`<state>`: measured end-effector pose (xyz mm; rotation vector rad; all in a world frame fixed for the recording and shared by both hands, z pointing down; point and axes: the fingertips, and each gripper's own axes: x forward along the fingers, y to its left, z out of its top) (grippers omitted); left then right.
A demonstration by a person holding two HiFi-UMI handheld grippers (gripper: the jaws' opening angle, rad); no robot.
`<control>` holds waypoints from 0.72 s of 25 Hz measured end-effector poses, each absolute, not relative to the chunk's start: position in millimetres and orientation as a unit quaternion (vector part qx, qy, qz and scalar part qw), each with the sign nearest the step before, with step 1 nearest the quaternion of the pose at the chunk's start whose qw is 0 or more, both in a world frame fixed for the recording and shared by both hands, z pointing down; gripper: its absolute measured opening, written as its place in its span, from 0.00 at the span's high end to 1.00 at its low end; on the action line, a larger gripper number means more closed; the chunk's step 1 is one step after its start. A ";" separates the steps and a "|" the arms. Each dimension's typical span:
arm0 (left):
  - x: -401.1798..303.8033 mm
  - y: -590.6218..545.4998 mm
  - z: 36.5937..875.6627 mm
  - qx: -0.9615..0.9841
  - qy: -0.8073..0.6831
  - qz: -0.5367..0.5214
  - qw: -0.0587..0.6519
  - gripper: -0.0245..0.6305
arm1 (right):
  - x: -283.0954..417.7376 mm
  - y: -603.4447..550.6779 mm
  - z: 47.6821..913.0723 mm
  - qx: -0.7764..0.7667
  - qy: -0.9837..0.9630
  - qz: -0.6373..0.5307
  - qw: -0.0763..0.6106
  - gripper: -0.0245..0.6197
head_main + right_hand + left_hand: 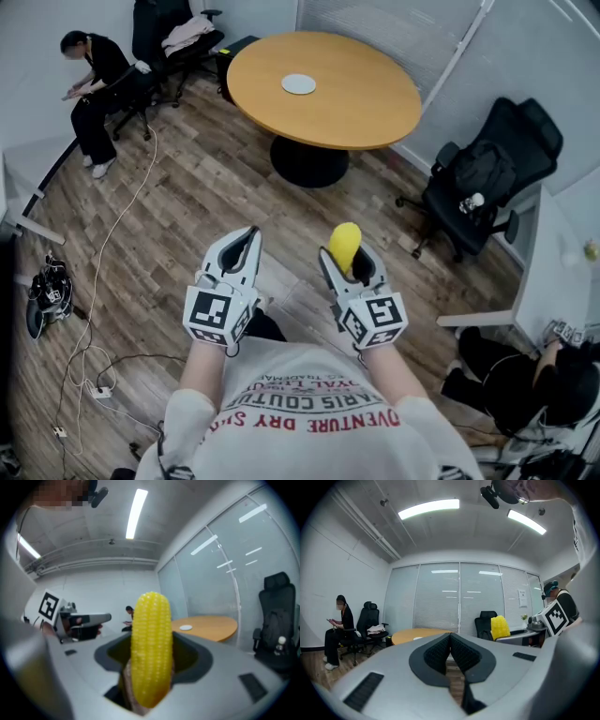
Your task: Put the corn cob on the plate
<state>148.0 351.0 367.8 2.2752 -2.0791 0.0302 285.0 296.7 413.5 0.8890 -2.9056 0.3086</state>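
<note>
Brightly, evenly lit from ceiling light strips (429,508) above the left gripper (450,637); fisheye-warped, dark-vignetted at edges; soft shadows.

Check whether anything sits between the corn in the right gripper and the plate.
Nothing visible does. The right gripper holds the corn cob above the wood floor. The plate lies alone on the round table ahead, and the office chair stands off to the right.

An office meeting room: round tan wooden table (323,89), black wheeled swivel chairs (487,178), blind-covered glass partition walls (459,597).
</note>
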 end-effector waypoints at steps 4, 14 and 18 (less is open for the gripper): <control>100.7 319.9 361.5 0.749 -0.662 0.011 0.030 0.91 | 240.5 267.2 406.6 0.307 -0.944 0.109 0.041 0.55; -11.2 255.6 352.3 0.766 -0.642 0.015 0.026 0.91 | 136.1 205.8 396.2 0.333 -0.936 0.105 0.036 0.55; -38.8 242.7 358.6 0.762 -0.647 0.016 0.038 0.91 | 107.7 190.0 401.7 0.329 -0.936 0.116 0.045 0.55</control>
